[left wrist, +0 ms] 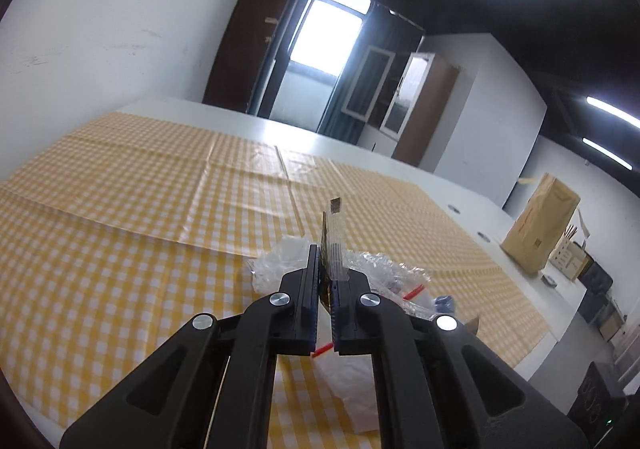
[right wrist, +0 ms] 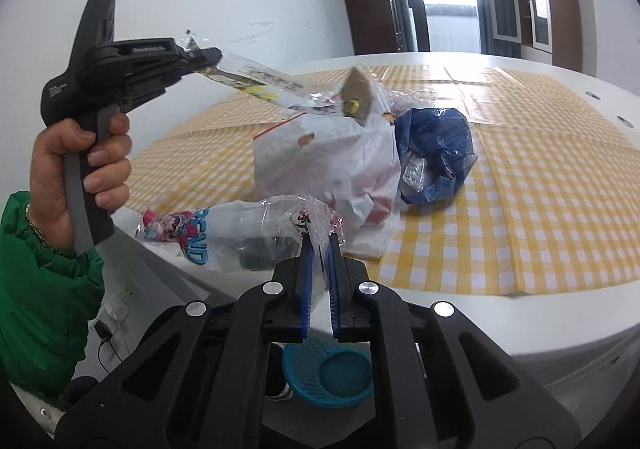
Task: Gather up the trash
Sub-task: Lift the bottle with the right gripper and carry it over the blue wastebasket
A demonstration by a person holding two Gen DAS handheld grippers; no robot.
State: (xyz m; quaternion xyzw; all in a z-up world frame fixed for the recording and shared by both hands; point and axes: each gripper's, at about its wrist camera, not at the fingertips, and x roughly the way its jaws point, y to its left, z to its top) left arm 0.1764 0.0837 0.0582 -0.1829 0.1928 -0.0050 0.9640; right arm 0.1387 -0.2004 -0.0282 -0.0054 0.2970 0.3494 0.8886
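The left tool [left wrist: 325, 269] is clenched on a flat clear wrapper [left wrist: 334, 237] with dark print, lifted off the worktop [left wrist: 460, 193]. The right tool [right wrist: 319, 249] is clenched on the edge of a clear zip bag [right wrist: 280, 217] printed with cartoon figures and large blue letters, partly readable as "END". Just beyond the right tool lies a heap of trash: a white plastic bag [right wrist: 332, 157], and to its right a crumpled blue bag [right wrist: 440, 145]. The yellow checked cloth [right wrist: 540, 209] is bare to the right of the heap. The worktop edge runs just under the right tool, with a blue basket [right wrist: 328, 373] on the floor below. A brown paper bag [left wrist: 540, 221] stands far right of the left tool.
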